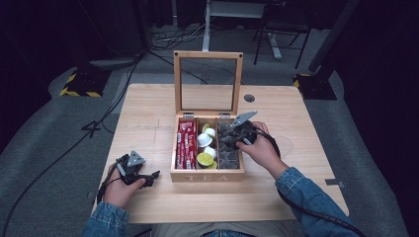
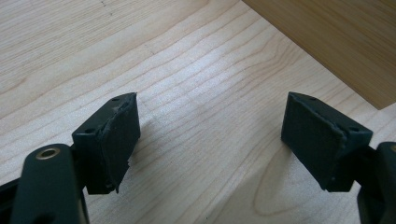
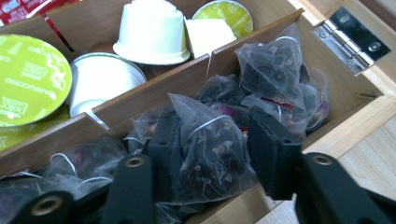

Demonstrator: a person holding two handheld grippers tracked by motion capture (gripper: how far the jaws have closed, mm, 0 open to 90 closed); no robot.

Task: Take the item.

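Observation:
An open wooden tea box [image 1: 207, 176] stands mid-table, its glass lid [image 1: 207, 57] upright. Its right compartment holds several pyramid tea bags [image 1: 228, 150]. My right gripper [image 1: 232, 138] reaches down into that compartment. In the right gripper view its jaws press on both sides of one dark tea bag [image 3: 210, 149], so the right gripper [image 3: 215, 126] is shut on it. My left gripper [image 1: 153, 177] lies low over the bare table left of the box's front corner. The left gripper [image 2: 210, 116] is open with nothing between its jaws, and the box wall [image 2: 327, 42] is at upper right.
Red sachets [image 1: 186, 143] fill the box's left compartment. White and green coffee capsules [image 3: 152, 30] sit in the middle one behind a thin wooden divider [image 3: 154, 91]. A metal hinge [image 3: 352, 39] sits at the box's back corner. The wooden table [image 1: 143, 113] has a round hole [image 1: 249, 98] at the back.

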